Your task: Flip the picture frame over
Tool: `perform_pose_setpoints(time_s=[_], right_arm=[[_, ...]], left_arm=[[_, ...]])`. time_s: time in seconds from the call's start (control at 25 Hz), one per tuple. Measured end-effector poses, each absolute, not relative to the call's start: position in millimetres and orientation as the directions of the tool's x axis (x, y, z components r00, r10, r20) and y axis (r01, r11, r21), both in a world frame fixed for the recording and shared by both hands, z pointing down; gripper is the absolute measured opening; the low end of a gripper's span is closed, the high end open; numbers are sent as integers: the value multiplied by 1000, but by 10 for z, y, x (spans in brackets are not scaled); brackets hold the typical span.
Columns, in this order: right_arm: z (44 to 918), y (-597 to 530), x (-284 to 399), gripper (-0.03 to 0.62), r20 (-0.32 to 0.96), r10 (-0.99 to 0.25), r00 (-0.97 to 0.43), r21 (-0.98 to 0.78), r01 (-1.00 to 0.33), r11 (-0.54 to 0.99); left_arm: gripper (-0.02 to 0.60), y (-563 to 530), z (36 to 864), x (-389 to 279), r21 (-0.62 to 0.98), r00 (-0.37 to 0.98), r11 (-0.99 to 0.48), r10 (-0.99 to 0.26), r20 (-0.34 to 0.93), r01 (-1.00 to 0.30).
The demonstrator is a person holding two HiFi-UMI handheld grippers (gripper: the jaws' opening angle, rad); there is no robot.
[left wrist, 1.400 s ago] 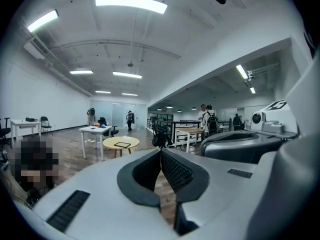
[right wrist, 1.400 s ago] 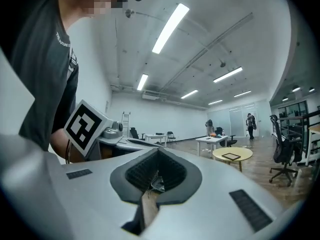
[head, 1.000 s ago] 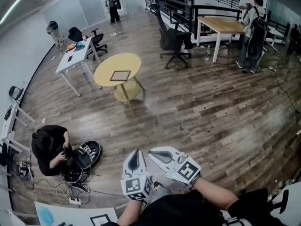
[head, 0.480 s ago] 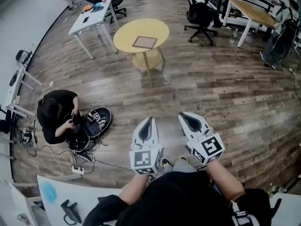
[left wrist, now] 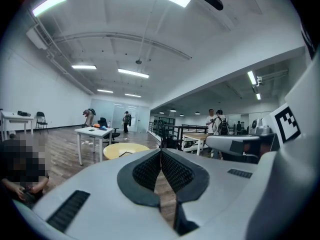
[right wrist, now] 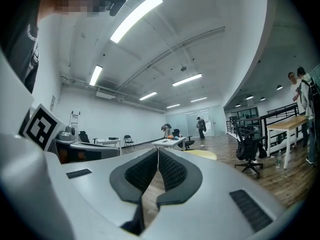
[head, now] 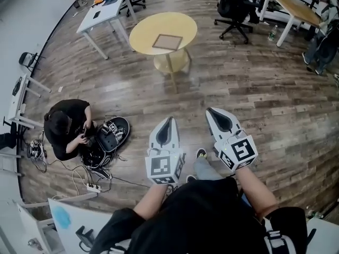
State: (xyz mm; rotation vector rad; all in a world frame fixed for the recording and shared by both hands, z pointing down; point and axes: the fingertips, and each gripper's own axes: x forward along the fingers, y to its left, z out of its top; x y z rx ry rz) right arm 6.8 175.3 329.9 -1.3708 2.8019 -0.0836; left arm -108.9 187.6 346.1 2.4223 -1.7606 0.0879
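Observation:
A dark-edged picture frame [head: 167, 41] lies flat on a round yellow table [head: 140, 33] far ahead in the head view. The table [left wrist: 122, 149] also peeks over the jaws in the left gripper view, and the table [right wrist: 202, 154] shows in the right gripper view. My left gripper [head: 168, 120] is shut with nothing in it, held out level over the floor. My right gripper [head: 212, 111] is beside it, also shut and empty. Both are well short of the table.
A person sits on the floor at the left [head: 66, 128] among bags and cables [head: 103, 139]. A white desk [head: 100, 15] stands left of the round table, office chairs [head: 233, 7] and a wooden table [head: 296, 7] to the right. People stand at far right.
Both grippers have travelled forward across the wooden floor, and the round table with the frame is closer and higher in the head view. The seated person has slid back on the left.

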Motion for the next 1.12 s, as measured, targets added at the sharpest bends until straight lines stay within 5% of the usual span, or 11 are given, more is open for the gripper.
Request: perform_pose_setpoints(time_s=[0.48,1.12], right_arm=[[3290,382,430,20,-10,-797,-603,-69,-795,603],[3434,-890,-225,20,52,-762,-646,-52,-763,644]], left_arm=[[23,569,3446,-726,36,316,-314,-940,131,-949],[23,-792,3559,-1139,58,330,-325,-932,151,-944]])
